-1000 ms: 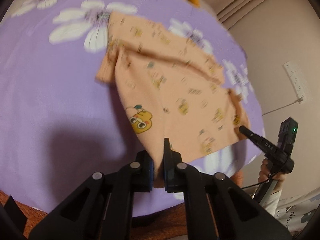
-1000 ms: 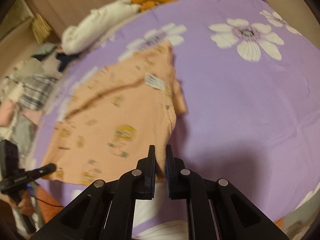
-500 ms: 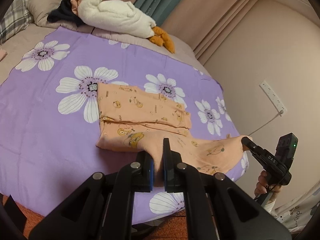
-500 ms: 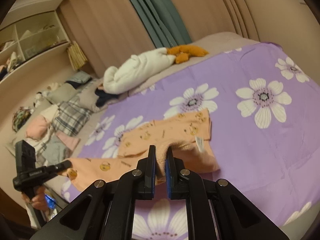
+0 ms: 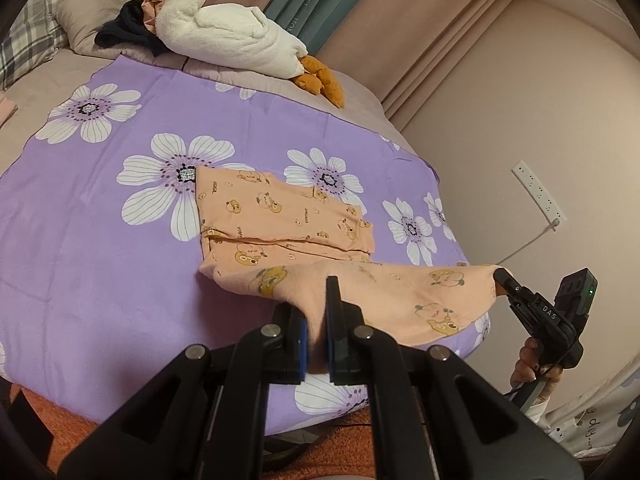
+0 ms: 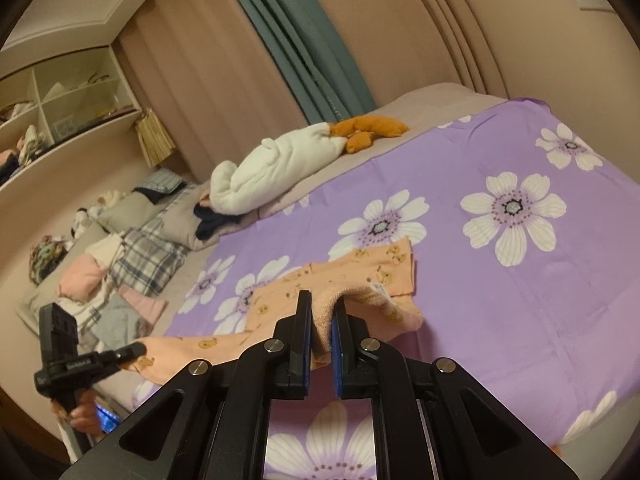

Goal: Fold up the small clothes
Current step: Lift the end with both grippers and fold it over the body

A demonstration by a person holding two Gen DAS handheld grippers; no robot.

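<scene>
Peach printed garment [image 5: 280, 216], small, cartoon-bear pattern: far portion lies folded flat on the purple floral sheet [image 5: 100, 280] of the bed; near edge is lifted off the sheet and stretched between two grippers. Left gripper [image 5: 316, 320]: jaws narrow, clamped on a bunched fold of the garment's near edge; the cloth inside the jaws is hidden by the pads. Right gripper [image 6: 321, 328]: jaws narrow, clamped on another fold, a white label [image 6: 378, 288] showing just beyond. In the left wrist view the right gripper appears at the frame's right edge, its tips buried in the garment's corner, with only part of a hand [image 5: 528, 364] visible below. Garment type not determinable from the folds. White plush toy [image 5: 224, 36] with orange feet lies at the bed's far side, well apart. Pile of clothes [image 6: 120, 264] beyond, partly cut off and dim.
</scene>
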